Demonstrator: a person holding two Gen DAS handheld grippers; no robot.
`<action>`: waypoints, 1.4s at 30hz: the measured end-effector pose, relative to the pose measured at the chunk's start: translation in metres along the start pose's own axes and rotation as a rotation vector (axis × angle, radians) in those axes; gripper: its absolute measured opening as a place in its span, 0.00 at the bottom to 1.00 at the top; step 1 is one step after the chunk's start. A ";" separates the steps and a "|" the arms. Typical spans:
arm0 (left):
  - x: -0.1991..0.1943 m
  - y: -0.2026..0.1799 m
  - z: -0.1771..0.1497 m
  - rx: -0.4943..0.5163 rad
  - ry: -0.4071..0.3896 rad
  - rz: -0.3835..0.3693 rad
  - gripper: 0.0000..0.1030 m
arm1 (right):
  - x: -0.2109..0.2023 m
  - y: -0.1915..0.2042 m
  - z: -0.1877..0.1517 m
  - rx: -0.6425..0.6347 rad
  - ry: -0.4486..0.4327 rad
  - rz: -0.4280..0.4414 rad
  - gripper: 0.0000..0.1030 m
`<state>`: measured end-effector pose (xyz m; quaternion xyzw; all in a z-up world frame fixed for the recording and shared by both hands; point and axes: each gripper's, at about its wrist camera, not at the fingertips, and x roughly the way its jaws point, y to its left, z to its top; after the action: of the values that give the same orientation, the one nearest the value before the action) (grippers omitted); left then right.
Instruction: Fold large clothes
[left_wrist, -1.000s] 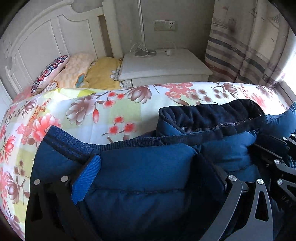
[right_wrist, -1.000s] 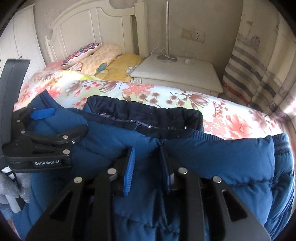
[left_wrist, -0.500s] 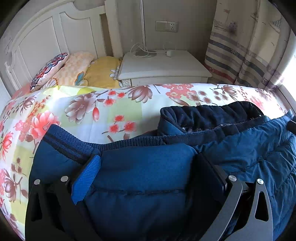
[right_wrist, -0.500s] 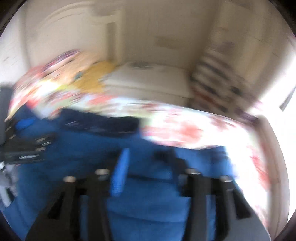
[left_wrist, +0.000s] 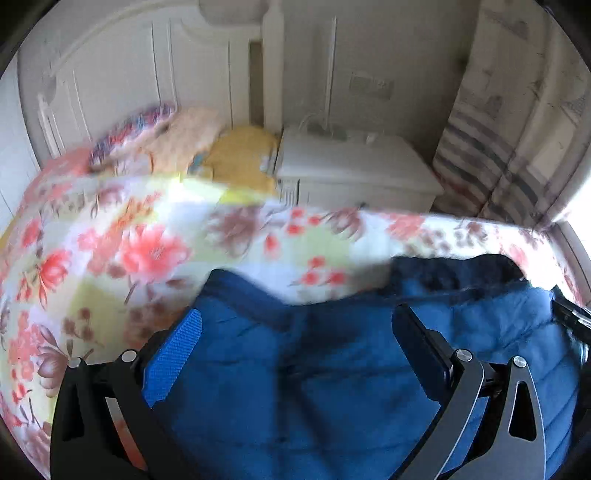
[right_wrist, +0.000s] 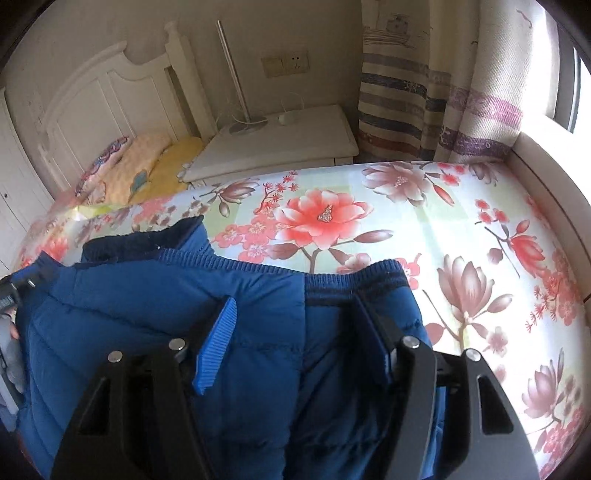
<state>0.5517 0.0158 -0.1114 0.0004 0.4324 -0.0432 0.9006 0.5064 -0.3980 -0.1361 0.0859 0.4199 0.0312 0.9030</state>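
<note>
Blue padded jacket (right_wrist: 155, 317), one, lies under two spread claws (right_wrist: 295, 339) (left_wrist: 299, 347).

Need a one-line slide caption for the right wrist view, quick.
Right gripper straddling the ribbed hem of a blue puffer jacket on a floral bedspread.

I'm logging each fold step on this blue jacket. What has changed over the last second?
The right gripper swung rightward along the bed, away from the left gripper; its jaws, nearly closed before, now stand wider across the blue jacket at its ribbed cuff. The left view shifted too and is now blurred. The left jaws still straddle the jacket; pillows and nightstand are unchanged.
</note>
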 end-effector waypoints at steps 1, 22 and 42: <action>0.012 0.006 -0.004 0.004 0.044 0.014 0.96 | 0.001 0.000 0.000 -0.004 0.001 -0.004 0.62; -0.041 -0.023 -0.010 -0.015 -0.078 0.040 0.96 | -0.042 0.055 0.009 -0.121 -0.008 -0.074 0.69; -0.011 0.023 -0.048 -0.105 0.014 0.047 0.96 | -0.040 0.009 -0.032 0.035 0.009 0.010 0.88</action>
<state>0.5094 0.0417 -0.1336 -0.0366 0.4404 0.0008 0.8971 0.4558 -0.3904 -0.1247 0.1037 0.4242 0.0286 0.8992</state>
